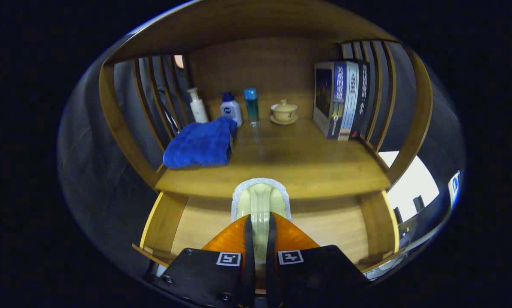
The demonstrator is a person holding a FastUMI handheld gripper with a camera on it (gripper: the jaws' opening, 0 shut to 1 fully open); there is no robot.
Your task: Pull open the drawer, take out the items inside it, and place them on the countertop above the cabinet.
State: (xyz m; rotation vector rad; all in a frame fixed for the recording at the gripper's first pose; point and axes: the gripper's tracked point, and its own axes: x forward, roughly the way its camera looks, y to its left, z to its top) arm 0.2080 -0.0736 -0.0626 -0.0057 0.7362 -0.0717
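The gripper [259, 226] is closed down on a pale, cream-coloured item [260, 201] with a white foam-like rim, both fingers pressing its narrow middle, and holds it above the open drawer [204, 222], just short of the countertop [281, 167]. The drawer's light wooden floor and side walls show beneath and to either side of the fingers. Beyond them, on the countertop, a folded blue cloth [199, 144] lies to the left. Further back stand a white pump bottle [198, 105], a small white bottle with a blue cap [231, 109] bearing a blue label too small to make out, a clear blue-capped bottle [251, 107], and a lidded cream cup on a saucer [284, 112]. To the right, upright books [341, 98] carry spine lettering that cannot be read here.
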